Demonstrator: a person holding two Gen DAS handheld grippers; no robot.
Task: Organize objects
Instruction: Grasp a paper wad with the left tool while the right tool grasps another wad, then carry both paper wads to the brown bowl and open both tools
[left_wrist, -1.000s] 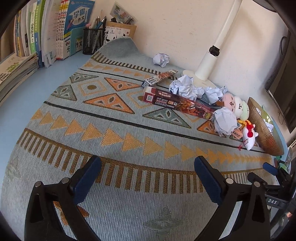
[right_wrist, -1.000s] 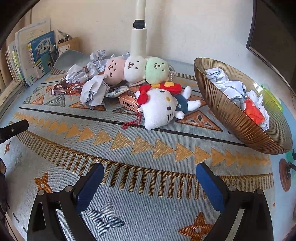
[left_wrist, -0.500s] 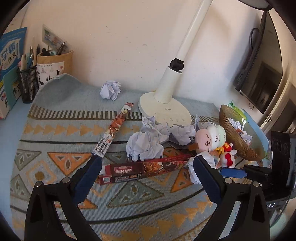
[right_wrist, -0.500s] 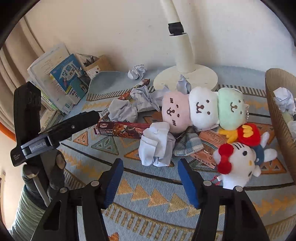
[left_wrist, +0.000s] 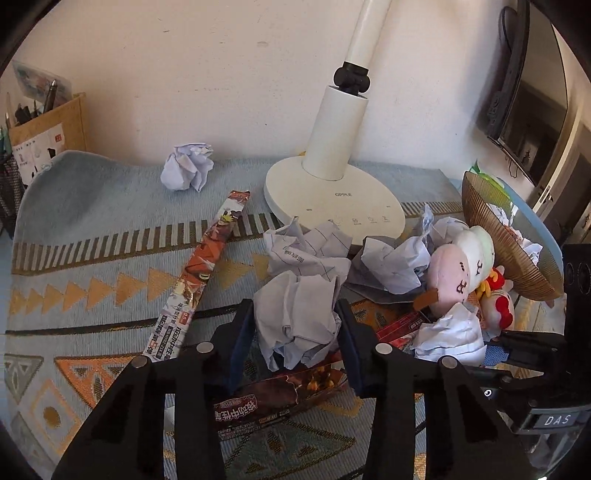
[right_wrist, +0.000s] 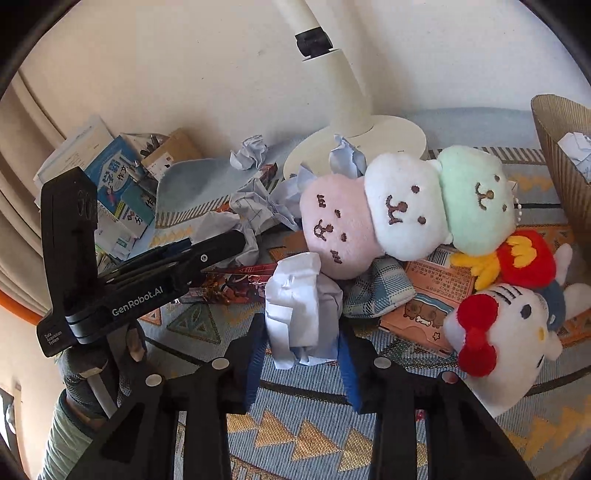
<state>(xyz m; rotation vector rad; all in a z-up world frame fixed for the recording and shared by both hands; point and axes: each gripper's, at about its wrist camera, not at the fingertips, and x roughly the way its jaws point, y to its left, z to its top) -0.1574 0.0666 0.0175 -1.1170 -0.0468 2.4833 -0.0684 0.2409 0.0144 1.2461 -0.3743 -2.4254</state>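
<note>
two paper balls are squeezed, one in each tool.

a crumpled paper ball (left_wrist: 299, 317) is pinched between the blue pads of the left tool (left_wrist: 297, 345), whose jaws have just been closing on it; it sits on a dark red box (left_wrist: 280, 395) on the patterned mat (left_wrist: 92, 221), in front of the white lamp base (left_wrist: 332, 199). another paper ball (right_wrist: 301, 310) is pinched by the right tool (right_wrist: 301, 360), whose jaws have also just been closing; it lies just in front of the pink, white and green plush (right_wrist: 402, 206) and left of the white cat plush (right_wrist: 506, 332). more crumpled paper (left_wrist: 391, 262) is piled near the lamp, and one ball (left_wrist: 187, 167) is seen by the wall. a brown ribbed bowl (left_wrist: 491, 236) with paper inside is tilted at the right. a long comic box (left_wrist: 207, 269) lies on the mat.
</note>
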